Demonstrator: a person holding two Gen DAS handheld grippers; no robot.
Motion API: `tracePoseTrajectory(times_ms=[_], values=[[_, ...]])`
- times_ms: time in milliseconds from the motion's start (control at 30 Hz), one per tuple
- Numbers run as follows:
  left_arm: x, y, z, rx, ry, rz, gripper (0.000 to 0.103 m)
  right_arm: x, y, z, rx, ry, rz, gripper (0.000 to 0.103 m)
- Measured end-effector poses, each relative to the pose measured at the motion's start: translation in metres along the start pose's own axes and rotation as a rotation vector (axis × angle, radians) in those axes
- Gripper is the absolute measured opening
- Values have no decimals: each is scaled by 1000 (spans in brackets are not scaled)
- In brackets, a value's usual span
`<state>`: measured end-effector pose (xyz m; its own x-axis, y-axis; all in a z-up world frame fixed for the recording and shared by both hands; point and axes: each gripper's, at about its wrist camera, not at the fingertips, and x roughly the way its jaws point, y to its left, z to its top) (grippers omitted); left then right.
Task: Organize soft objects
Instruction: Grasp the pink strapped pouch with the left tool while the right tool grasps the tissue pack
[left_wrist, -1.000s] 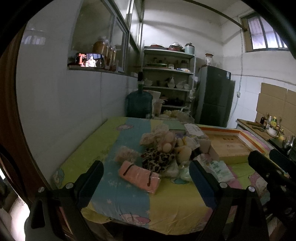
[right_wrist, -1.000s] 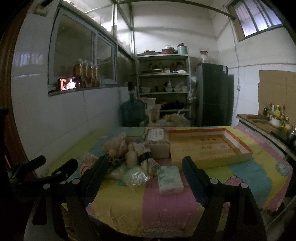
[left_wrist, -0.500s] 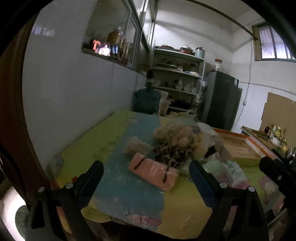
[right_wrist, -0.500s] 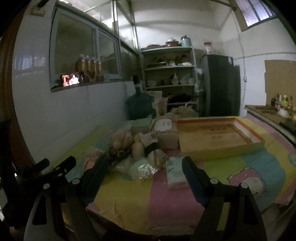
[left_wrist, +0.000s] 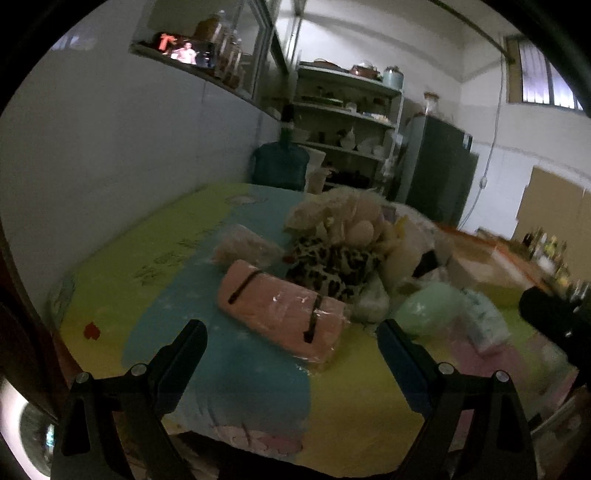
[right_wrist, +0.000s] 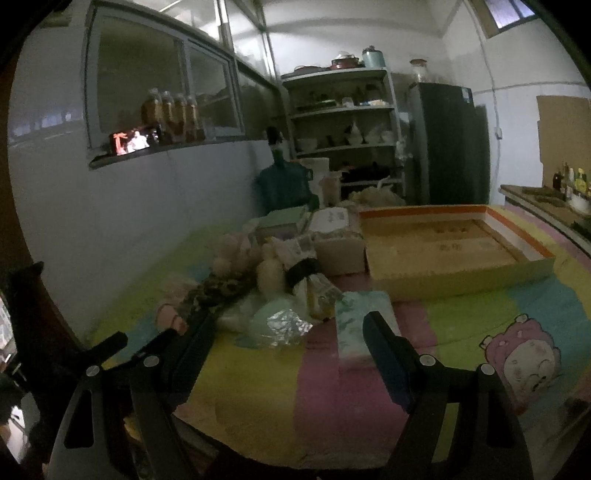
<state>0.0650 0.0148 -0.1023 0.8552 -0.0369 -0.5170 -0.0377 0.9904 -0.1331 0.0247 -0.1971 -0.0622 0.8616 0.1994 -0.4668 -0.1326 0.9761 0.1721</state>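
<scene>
Just beyond left tool (left_wrist: 291, 350), pink bundle (left_wrist: 282, 308)

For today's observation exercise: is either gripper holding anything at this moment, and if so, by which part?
Nothing is held. The left gripper and the right gripper are both open and empty, short of the pile of soft objects.

**Dim room, soft focus, heavy fisheye bend**

We see a dim room in both views. Daylight enters through a high barred window (left_wrist: 546, 79) at upper right, and a small lit screen (right_wrist: 135, 140) on the sill glows red. The foil-like wrapper (right_wrist: 286, 323) catches a pale glint. We find the left wrist view's right side smeared by motion blur. Walls bow outward, and black corners frame each circular picture.
</scene>
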Motion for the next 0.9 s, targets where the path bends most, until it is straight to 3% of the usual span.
tracePoseTrajectory(times_ms=[233, 300, 367, 400, 433, 567, 633, 733, 900], values=[[28, -20, -8, 129, 21, 151, 87, 12, -13, -2, 21, 21, -9, 83], [33, -22, -9, 143, 27, 169, 79, 15, -17, -3, 27, 28, -7, 83], [33, -20, -10, 132, 21, 161, 68, 18, -21, -4, 29, 35, -11, 83], [33, -17, -10, 118, 19, 153, 55, 20, -23, -4, 28, 39, -20, 83], [32, -16, -10, 108, 20, 144, 49, 21, -25, -5, 25, 42, -32, 83], [31, -8, -11, 81, -2, 116, 36, 27, -33, -10, 21, 56, -66, 83], [28, -5, -12, 75, -23, 111, 23, 30, -38, -14, 20, 69, -77, 82], [21, 2, -12, 60, -59, 102, 12, 36, -45, -18, 23, 94, -75, 82], [3, 5, -4, 72, -147, 101, 12, 42, -53, -19, 35, 124, -80, 82]])
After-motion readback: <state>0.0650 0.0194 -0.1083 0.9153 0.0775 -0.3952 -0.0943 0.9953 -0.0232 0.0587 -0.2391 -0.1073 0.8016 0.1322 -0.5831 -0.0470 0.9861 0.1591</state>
